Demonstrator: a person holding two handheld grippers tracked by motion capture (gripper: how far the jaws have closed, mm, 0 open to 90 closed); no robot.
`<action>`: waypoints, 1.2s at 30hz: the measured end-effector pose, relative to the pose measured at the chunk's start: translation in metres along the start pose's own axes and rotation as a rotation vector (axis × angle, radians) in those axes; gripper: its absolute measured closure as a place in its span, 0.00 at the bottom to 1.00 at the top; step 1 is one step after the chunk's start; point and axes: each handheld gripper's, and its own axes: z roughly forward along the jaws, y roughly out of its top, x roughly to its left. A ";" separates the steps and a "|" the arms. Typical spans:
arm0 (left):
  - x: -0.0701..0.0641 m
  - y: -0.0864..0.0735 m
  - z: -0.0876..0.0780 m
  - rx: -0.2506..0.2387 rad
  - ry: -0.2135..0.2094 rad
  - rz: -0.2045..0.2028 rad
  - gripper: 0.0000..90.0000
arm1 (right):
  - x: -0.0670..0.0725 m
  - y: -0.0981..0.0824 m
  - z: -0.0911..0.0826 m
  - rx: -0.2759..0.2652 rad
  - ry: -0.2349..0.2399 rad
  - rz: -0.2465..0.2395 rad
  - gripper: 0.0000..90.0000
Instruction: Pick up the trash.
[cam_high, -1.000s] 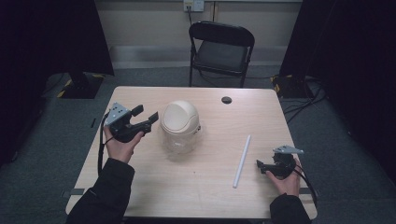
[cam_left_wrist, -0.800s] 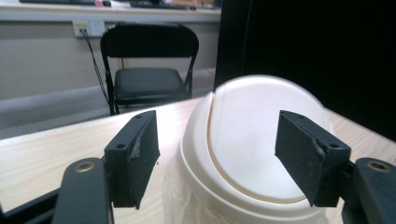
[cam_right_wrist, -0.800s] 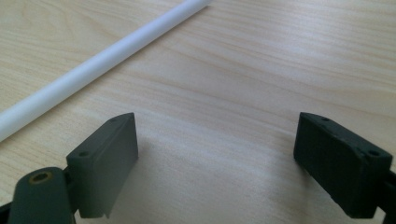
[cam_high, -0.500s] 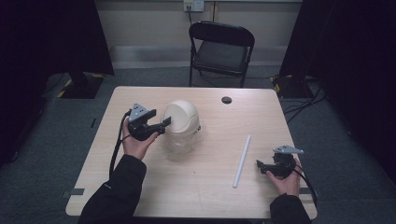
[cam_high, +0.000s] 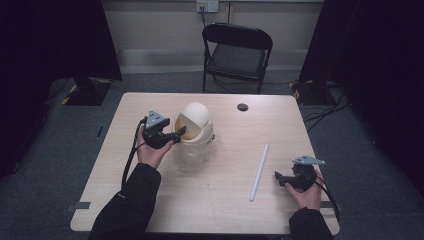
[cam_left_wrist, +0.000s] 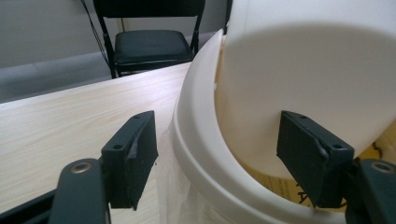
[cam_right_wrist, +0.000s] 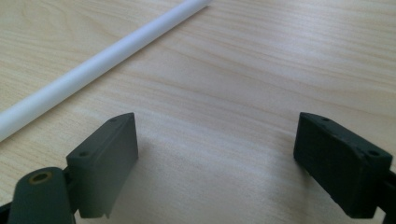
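Note:
A small bin with a clear body and a cream domed swing lid (cam_high: 196, 120) stands left of centre on the wooden table (cam_high: 220, 210). My left gripper (cam_high: 178, 133) is at the bin's left side, open. In the left gripper view its jaws (cam_left_wrist: 219, 158) straddle the cream lid rim (cam_left_wrist: 194, 140), one jaw outside and the other against the swing flap (cam_left_wrist: 303, 70). A white tube (cam_high: 259, 172) lies on the table to the right. My right gripper (cam_high: 278, 178) rests near the front right edge, open over bare wood (cam_right_wrist: 215, 163), with the tube (cam_right_wrist: 93, 65) off to its left.
A black folding chair (cam_high: 237, 50) stands behind the table's far edge. A small black round grommet (cam_high: 242, 107) sits near the far edge of the table. Dark curtains hang on both sides of the room.
My left gripper has moved right, from open table beside the bin to the bin's lid, and its jaws now straddle the rim. The right gripper and tube have not moved.

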 end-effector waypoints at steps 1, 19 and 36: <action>0.000 0.000 0.002 0.009 0.007 -0.003 0.32 | 0.000 0.000 0.000 -0.001 -0.002 0.001 0.14; 0.002 -0.006 -0.048 -0.041 0.012 0.038 0.31 | 0.004 -0.002 -0.008 -0.029 -0.025 0.009 0.35; 0.004 -0.099 -0.115 0.097 0.063 0.051 0.30 | 0.035 0.036 -0.013 -0.091 0.013 0.027 0.48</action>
